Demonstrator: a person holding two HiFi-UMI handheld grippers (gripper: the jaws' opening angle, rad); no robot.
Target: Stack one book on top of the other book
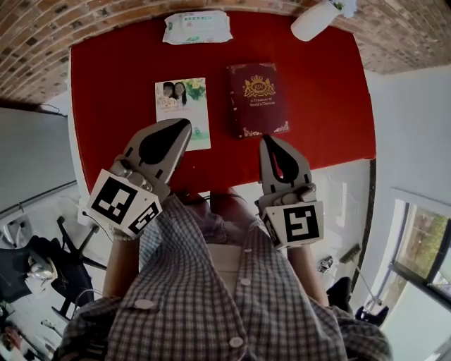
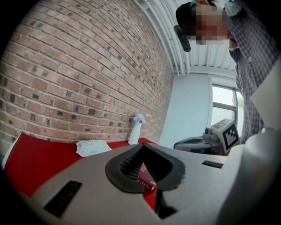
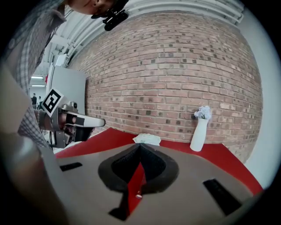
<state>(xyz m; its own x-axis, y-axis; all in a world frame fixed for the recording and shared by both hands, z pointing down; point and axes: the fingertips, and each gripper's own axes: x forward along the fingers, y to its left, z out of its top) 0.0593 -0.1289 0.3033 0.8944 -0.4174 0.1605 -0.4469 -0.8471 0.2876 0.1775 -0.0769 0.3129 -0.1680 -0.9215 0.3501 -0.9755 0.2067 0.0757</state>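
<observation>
Two books lie side by side on the red table: a pale book with a photo cover on the left and a maroon book with a gold crest on the right. My left gripper is shut and empty, its tip over the near edge of the pale book. My right gripper is shut and empty, its tip just short of the maroon book's near edge. In the left gripper view the closed jaws show a sliver of the maroon book through their gap. The right gripper view has its jaws closed over red table.
A tissue pack lies at the table's far edge, and a white vase with flowers stands at the far right against the brick wall. The person's checked shirt fills the near side of the head view. White floor lies to the right of the table.
</observation>
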